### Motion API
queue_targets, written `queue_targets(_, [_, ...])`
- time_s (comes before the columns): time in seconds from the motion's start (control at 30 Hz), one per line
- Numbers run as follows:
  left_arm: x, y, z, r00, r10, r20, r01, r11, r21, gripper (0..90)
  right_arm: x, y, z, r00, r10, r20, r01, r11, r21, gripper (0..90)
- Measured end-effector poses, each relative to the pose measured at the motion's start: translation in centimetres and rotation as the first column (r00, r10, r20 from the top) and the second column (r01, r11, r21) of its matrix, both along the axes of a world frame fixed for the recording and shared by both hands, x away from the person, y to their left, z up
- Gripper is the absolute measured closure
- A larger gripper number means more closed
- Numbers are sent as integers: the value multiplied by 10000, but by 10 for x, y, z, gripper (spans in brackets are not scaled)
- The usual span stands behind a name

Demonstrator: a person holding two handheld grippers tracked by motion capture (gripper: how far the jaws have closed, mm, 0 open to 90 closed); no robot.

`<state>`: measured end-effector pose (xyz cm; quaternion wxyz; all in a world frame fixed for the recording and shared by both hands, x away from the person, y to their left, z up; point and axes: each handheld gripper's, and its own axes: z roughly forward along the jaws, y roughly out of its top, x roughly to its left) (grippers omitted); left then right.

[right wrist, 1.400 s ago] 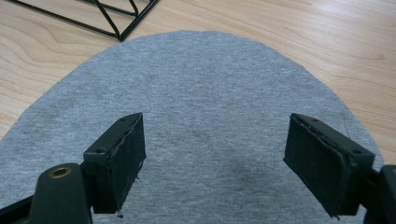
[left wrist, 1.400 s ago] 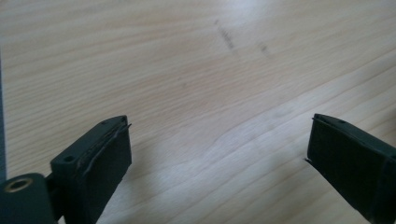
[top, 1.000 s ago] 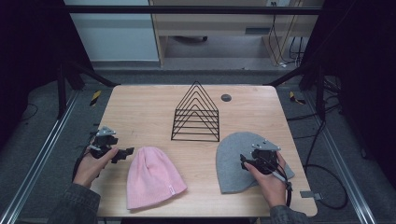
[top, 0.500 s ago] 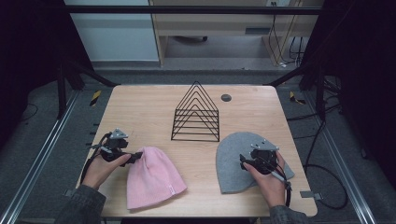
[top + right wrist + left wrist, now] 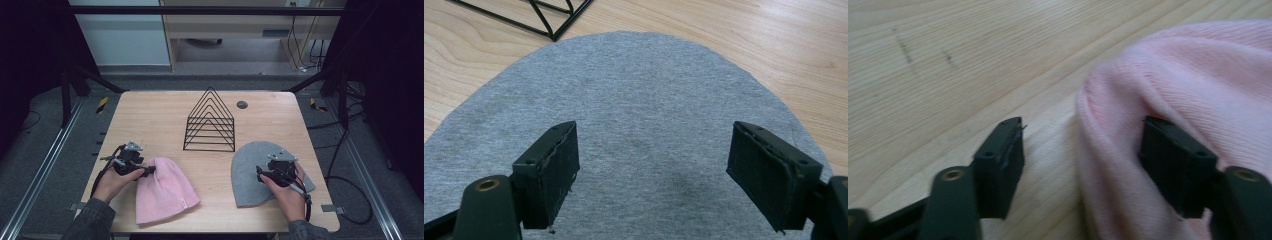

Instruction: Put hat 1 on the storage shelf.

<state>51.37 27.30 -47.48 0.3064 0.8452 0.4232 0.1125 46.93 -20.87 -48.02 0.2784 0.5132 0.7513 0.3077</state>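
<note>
Your left gripper point(image 5: 148, 171) has slid over to the pink hat point(image 5: 165, 189) at the table's point(image 5: 150, 115) front left, jaws closing around its edge, not pinching yet. Your right gripper point(image 5: 260, 172) hovers spread over the grey hat point(image 5: 245, 175).

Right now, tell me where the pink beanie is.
In the high view the pink beanie lies on the table's near left part, below and left of the black wire rack; the left gripper straddles its edge.
</note>
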Motion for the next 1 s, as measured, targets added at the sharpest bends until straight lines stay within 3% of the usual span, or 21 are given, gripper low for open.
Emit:
queue_targets(0.07, [-1, -1, 0, 9998, -176, -42, 176, 9998, 80, 372, 0, 0, 0, 10000, 33, 13, -33, 10000, -32, 204])
queue_targets(0.17, [-2, -7, 0, 9969, -673, -400, 677, 9977, 97, 513, 1, 1, -1, 9999, 105, 0, -105, 9999, -105, 204])
queue_targets(0.43, [-2, -11, 1, 9942, -801, -718, 818, 9964, 214, 741, 1, 3, 0, 9999, 124, -10, -124, 9999, -72, 204])
queue_targets(0.6, [-1, -8, 0, 9934, -815, -806, 824, 9966, 88, 777, 1, 2, 0, 10000, 27, 53, -27, 10000, -25, 206])
queue_targets(1.0, [-8, -7, 15, 9961, -851, -248, 849, 9963, -96, 798, 2, 1, 1, 9999, 40, 134, -43, 9998, 184, 208])
